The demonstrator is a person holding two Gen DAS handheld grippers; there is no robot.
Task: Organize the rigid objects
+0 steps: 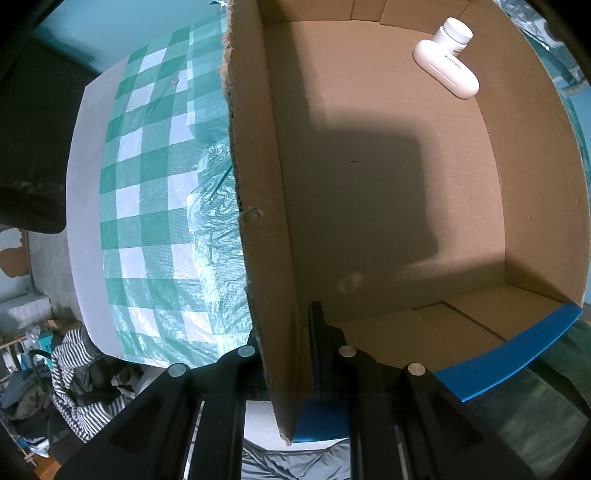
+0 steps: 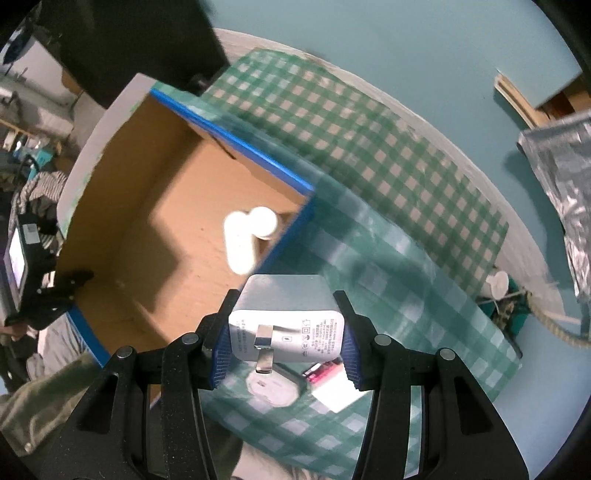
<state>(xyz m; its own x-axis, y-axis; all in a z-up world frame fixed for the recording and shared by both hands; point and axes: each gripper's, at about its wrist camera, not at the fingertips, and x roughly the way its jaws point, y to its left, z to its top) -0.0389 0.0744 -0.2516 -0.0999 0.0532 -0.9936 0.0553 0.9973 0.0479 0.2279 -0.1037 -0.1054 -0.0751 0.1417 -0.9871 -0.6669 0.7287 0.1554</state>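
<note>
Left wrist view: left claw (image 1: 291, 369) clenched on the stiff cardboard box (image 1: 388, 184) wall, steadying it; right wrist view: right claw (image 2: 284, 341) grasped the white charger (image 2: 286, 317) by its flat sides above the tabletop (image 2: 369, 155), judged light, rigid, smooth and likely slippery.

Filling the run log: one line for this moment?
left hand-held gripper: shut on box wall | right hand-held gripper: holds charger | box: bottle, white case

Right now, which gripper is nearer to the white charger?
Right. The right gripper is shut on the charger, holding it above the table beside the box. The left gripper is clamped on the box's wall, away from the charger.
</note>
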